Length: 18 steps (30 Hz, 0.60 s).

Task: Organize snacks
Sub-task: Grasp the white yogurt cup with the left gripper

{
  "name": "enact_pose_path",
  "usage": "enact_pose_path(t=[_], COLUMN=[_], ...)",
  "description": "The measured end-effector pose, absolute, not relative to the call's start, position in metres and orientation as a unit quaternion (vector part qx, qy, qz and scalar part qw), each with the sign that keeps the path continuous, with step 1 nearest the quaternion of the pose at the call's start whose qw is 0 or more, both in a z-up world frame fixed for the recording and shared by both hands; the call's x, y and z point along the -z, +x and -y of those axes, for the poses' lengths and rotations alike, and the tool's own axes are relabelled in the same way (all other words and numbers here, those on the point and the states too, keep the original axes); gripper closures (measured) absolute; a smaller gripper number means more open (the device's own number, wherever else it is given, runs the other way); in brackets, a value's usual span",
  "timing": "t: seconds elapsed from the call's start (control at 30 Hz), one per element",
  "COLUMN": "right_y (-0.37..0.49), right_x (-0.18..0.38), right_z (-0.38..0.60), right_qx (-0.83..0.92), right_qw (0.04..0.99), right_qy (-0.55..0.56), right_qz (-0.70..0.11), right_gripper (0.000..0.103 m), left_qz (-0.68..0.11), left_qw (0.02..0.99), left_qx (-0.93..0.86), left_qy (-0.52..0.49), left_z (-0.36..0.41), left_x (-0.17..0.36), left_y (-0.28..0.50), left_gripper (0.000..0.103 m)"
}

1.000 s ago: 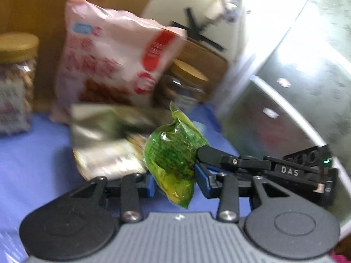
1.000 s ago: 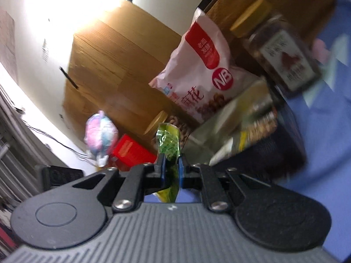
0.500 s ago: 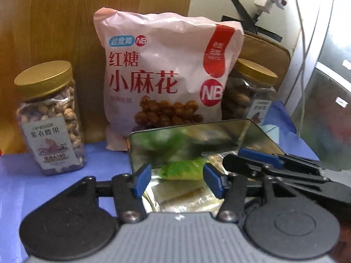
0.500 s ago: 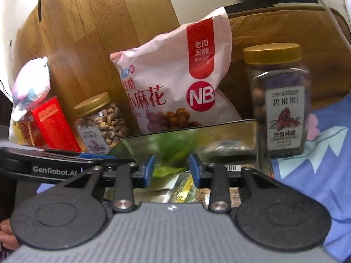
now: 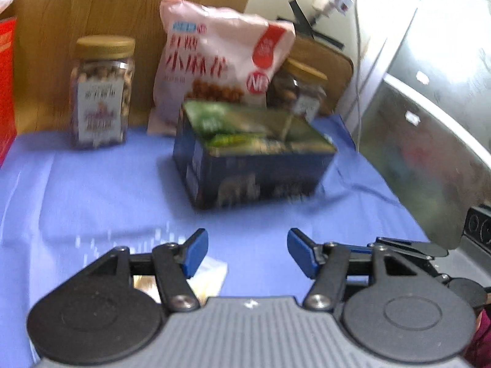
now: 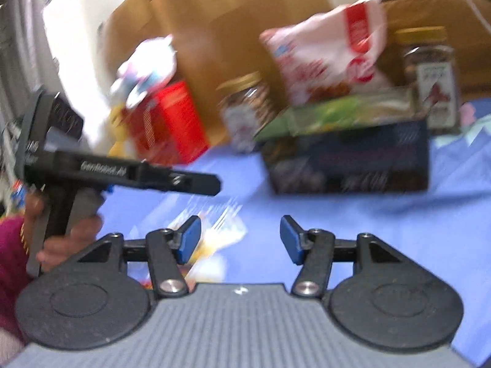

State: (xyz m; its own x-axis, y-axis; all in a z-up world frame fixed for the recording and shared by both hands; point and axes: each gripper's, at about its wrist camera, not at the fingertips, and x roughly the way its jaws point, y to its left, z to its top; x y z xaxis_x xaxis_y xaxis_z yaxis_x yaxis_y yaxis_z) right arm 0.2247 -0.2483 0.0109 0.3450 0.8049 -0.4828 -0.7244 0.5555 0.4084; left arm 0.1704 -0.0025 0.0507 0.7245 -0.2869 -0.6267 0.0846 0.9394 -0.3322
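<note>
A dark blue tin box [image 5: 254, 171] stands open on the blue cloth, with a green snack packet [image 5: 236, 138] lying inside it; it also shows in the right wrist view [image 6: 349, 165]. My left gripper [image 5: 247, 253] is open and empty, held back from the box above the cloth. My right gripper [image 6: 239, 242] is open and empty too, well short of the box. A pale snack packet [image 5: 208, 279] lies on the cloth under the left finger, and it shows in the right wrist view [image 6: 218, 236]. The left gripper's body [image 6: 122, 174] shows at the left of the right wrist view.
Behind the box a pink snack bag [image 5: 221, 61] leans on a wooden board, with a gold-lidded nut jar [image 5: 101, 92] to its left and another jar [image 5: 300, 89] to its right. A red box [image 6: 165, 122] stands far left. A metal panel [image 5: 429, 122] rises at the right.
Both grippers have let go of the green packet, which now lies in the box. Both have opened and pulled back away from the box.
</note>
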Motion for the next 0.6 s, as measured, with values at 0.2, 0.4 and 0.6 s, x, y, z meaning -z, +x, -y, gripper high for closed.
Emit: enact_pose_path(t=[0.2,0.4,0.6], right_y=[0.195,0.183,0.18], right_x=[0.002,0.009,0.007], right_z=[0.228,0.211,0.219], right_qx=[-0.475,-0.457,-0.44], right_qw=[0.802,0.815,0.833], right_qy=[0.019,-0.066,-0.066], right_qz=[-0.362,-0.351,-0.328], right_gripper=[0.043,0.053,0.053], left_qz=[-0.377,-0.391,-0.403], left_qw=[0.906,0.899,0.893], left_qx=[0.126,0.137,0.142], left_qy=[-0.147,-0.142,-0.14], left_z=[0.015,0.031,0.045], left_x=[-0.031,-0.018,-0.009], left_y=[0.145,0.135,0.146], left_gripper=[0.039,0.039,0.043])
